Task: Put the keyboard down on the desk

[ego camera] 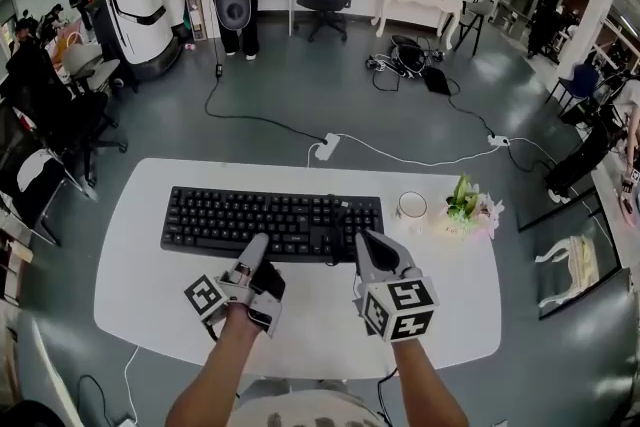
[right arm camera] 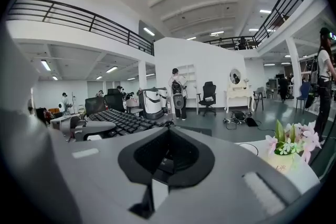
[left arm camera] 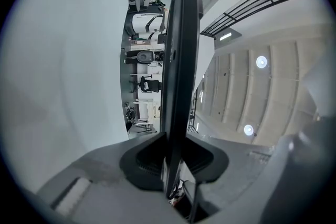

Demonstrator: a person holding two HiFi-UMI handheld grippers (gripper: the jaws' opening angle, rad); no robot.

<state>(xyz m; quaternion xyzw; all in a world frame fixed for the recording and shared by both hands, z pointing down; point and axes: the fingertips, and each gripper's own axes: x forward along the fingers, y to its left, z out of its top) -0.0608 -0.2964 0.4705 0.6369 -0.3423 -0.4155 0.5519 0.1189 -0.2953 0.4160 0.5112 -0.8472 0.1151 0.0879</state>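
L claw clamps keyboard edge; R claw clenched, empty; vase reads "Life".

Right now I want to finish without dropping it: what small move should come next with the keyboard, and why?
Probably open the left tongs and let go. The keyboard looks to lie flat on the white desk, and the left gripper view shows those tongs clamped on its near edge. The right tongs hold nothing.
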